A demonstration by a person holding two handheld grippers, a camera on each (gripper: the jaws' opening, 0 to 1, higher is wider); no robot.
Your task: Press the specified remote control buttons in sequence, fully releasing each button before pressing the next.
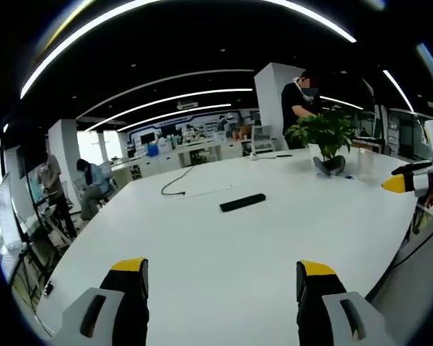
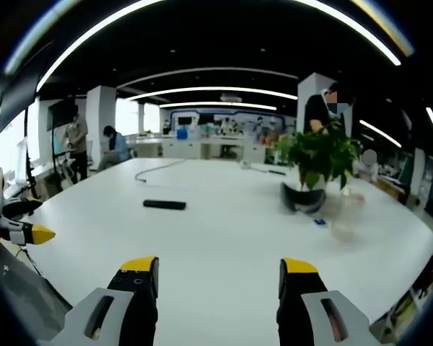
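A black remote control [image 1: 242,202] lies flat on the white table [image 1: 202,245], well beyond my left gripper [image 1: 224,277], whose yellow-tipped jaws stand wide apart with nothing between them. In the right gripper view the same remote control [image 2: 164,205] lies to the left of centre, far ahead of my right gripper [image 2: 220,277], which is open and holds nothing. The right gripper's yellow tip [image 1: 398,183] pokes in at the right edge of the left gripper view; the left gripper's tip [image 2: 30,233] shows at the left edge of the right gripper view.
A potted green plant [image 2: 314,162] stands on the table's far right side, with a clear plastic cup [image 2: 344,216] near it. A black cable [image 1: 177,182] trails on the far part of the table. People stand or sit at desks in the background.
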